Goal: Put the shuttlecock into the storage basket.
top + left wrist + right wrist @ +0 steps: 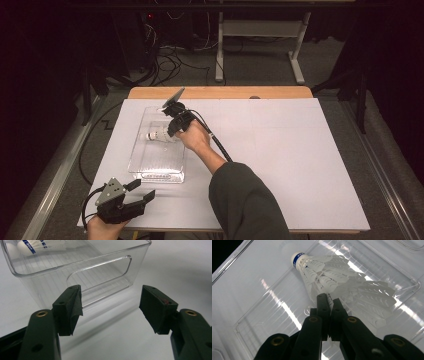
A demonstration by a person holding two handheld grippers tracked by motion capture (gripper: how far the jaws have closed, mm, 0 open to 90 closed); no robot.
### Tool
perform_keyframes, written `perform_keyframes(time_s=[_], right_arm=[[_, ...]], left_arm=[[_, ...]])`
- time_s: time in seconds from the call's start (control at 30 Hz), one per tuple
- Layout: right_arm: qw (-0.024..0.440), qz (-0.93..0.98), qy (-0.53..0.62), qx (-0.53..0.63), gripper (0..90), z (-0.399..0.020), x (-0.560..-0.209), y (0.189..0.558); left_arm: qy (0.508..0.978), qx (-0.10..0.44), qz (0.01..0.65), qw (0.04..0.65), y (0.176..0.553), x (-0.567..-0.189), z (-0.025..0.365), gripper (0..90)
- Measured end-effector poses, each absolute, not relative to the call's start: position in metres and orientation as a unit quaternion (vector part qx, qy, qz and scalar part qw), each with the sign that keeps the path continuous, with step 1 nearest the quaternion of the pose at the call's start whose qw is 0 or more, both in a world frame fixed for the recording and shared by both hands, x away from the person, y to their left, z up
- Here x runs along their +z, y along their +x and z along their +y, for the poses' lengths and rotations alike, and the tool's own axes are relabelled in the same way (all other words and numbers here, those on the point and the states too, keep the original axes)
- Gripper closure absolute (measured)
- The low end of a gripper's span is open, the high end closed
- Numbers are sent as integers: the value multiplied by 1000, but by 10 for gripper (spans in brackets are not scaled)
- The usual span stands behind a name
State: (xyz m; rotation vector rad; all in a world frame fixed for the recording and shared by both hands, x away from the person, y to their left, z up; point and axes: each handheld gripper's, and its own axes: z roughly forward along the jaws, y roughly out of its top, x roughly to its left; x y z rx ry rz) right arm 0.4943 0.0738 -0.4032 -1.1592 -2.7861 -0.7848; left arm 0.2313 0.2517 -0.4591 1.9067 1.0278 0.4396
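Clear plastic forms the storage bin point(159, 150) standing on the white worktop point(280, 160), and inside it lies a white shuttlecock point(337, 287) on its side. Its cork tip carries a blue band point(298, 255) with white lettering too small to read. The right tongs point(329, 300) are clenched on the feather skirt, pinching a few feathers between the pads. The left tongs point(111, 307) are spread wide with nothing between them, resting near the bin's end wall with the handle cut-out point(100, 272).
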Motion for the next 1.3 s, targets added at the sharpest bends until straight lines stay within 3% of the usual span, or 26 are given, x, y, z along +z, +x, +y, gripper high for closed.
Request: perform_keyframes(time_s=[0.43,0.6,0.8,1.1,1.3], right_arm=[[0,-895,-375,-240,759,70,-399,494],[-7,-897,-373,-237,774,65,-395,493],[-14,-897,-371,-240,900,63,-395,492],[-13,-897,-381,-224,896,65,-398,493],[-26,-899,-379,-219,806,62,-397,492]], left_arm=[[771,177,415,449,231,-459,252,352],[771,176,416,449,232,-459,251,352],[774,175,414,445,232,-459,251,353],[774,176,415,445,232,-459,251,353],[774,180,414,443,231,-459,250,353]])
